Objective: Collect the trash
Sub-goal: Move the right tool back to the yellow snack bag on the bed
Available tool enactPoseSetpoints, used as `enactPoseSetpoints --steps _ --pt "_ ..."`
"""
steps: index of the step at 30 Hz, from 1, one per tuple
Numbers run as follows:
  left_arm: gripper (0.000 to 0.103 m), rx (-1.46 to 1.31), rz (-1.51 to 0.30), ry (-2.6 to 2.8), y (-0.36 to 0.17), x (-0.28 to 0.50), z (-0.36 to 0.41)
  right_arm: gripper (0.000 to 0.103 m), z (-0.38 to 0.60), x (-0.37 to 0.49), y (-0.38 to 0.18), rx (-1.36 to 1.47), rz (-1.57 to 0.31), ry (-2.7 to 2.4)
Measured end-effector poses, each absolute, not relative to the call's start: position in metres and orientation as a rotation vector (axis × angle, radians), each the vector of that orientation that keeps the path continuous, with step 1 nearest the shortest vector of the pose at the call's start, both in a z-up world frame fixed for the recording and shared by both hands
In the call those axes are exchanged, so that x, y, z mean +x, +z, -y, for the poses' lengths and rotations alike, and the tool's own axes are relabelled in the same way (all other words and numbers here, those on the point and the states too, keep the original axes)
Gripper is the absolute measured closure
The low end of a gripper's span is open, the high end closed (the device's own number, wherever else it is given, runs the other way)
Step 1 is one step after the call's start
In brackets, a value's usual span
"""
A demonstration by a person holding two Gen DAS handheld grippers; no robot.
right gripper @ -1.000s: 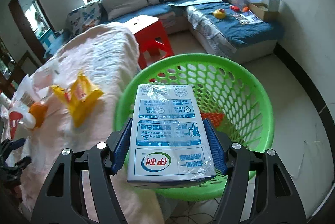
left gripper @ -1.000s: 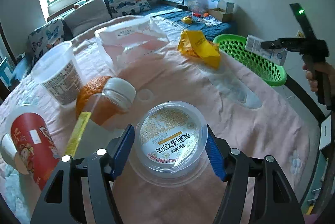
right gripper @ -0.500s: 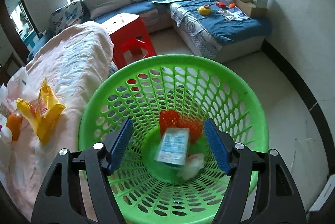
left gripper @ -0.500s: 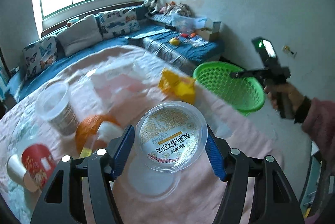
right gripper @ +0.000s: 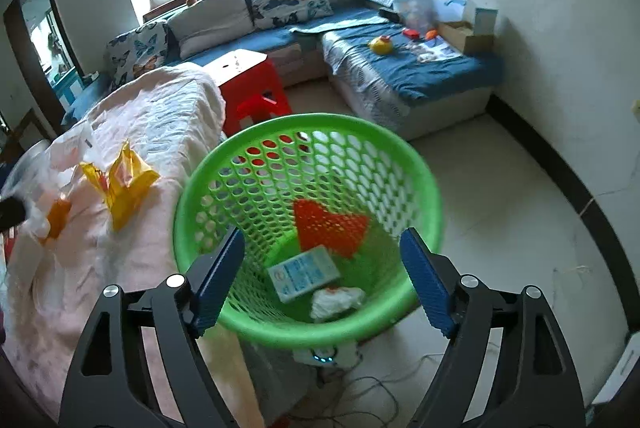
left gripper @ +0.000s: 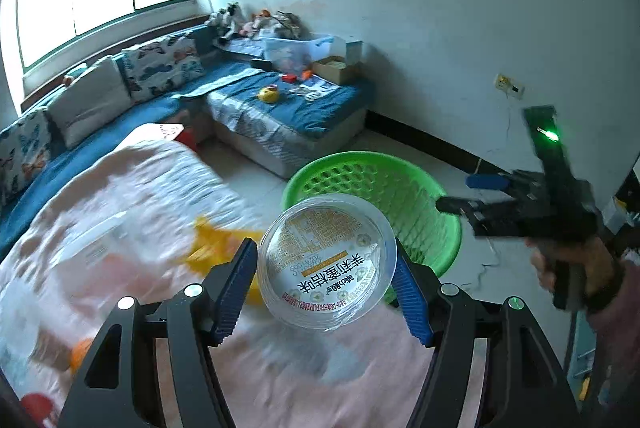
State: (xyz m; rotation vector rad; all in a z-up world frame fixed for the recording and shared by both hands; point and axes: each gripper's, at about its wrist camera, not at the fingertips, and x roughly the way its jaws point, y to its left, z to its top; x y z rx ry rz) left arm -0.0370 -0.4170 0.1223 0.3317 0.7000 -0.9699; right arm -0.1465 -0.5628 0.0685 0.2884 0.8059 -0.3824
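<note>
My left gripper (left gripper: pixel 324 252) is shut on a clear round plastic container (left gripper: pixel 328 268) with a printed label, held in the air over the pink table cloth (left gripper: pixel 120 228), just left of the green basket (left gripper: pixel 360 167). My right gripper (right gripper: pixel 322 240) hangs over the basket's (right gripper: pixel 308 121) mouth; its jaws are opening with nothing between them. In the basket lie a blue-and-white milk carton (right gripper: pixel 304 272), a white crumpled tissue (right gripper: pixel 338 302) and a red wrapper (right gripper: pixel 330 228). The left wrist view shows the right gripper (left gripper: pixel 464 193) at the basket's right rim, held by a hand (left gripper: pixel 568 264).
A yellow wrapper (right gripper: pixel 120 183) and an orange bottle (right gripper: pixel 58 220) lie on the cloth-covered table left of the basket. A red stool (right gripper: pixel 252 87) stands behind the basket, a blue sofa (right gripper: pixel 400 75) beyond. Cables (right gripper: pixel 360 388) trail on the floor under the basket.
The right gripper let go of the milk carton, which dropped into the basket, and its jaws spread wider. The left gripper lifted the clear container off the table and swung right toward the basket.
</note>
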Motion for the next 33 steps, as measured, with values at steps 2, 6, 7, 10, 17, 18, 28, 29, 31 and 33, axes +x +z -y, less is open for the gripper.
enactPoseSetpoints --steps 2,6,7,10,17,18,28,29,31,33 --pt "0.039 0.336 -0.711 -0.987 0.119 -0.035 0.434 0.022 0.563 -0.16 0.071 0.287 -0.8 -0.402" --pt "0.039 0.353 -0.733 -1.008 0.113 -0.033 0.472 0.022 0.564 -0.179 0.07 0.302 -0.792 -0.416" --pt "0.039 0.359 -0.733 -1.012 0.111 -0.033 0.48 0.022 0.564 -0.181 0.07 0.304 -0.791 -0.42" --pt "0.032 0.365 -0.742 -1.016 0.108 -0.034 0.494 0.022 0.564 -0.19 0.068 0.316 -0.79 -0.42" --pt "0.02 0.352 -0.704 -1.022 0.115 -0.039 0.497 0.022 0.555 -0.191 0.069 0.311 -0.797 -0.412" --pt "0.02 0.341 -0.698 -1.019 0.119 -0.04 0.49 0.022 0.552 -0.19 0.07 0.307 -0.794 -0.405" --pt "0.02 0.325 -0.664 -0.867 0.138 -0.037 0.391 0.021 0.506 -0.155 0.09 0.235 -0.766 -0.274" --pt "0.02 0.315 -0.666 -0.852 0.139 -0.037 0.377 0.02 0.5 -0.148 0.091 0.226 -0.766 -0.252" --pt "0.02 0.313 -0.67 -0.817 0.139 -0.036 0.354 0.02 0.491 -0.136 0.094 0.215 -0.765 -0.215" --pt "0.02 0.311 -0.674 -0.779 0.139 -0.034 0.332 0.02 0.479 -0.125 0.096 0.198 -0.767 -0.179"
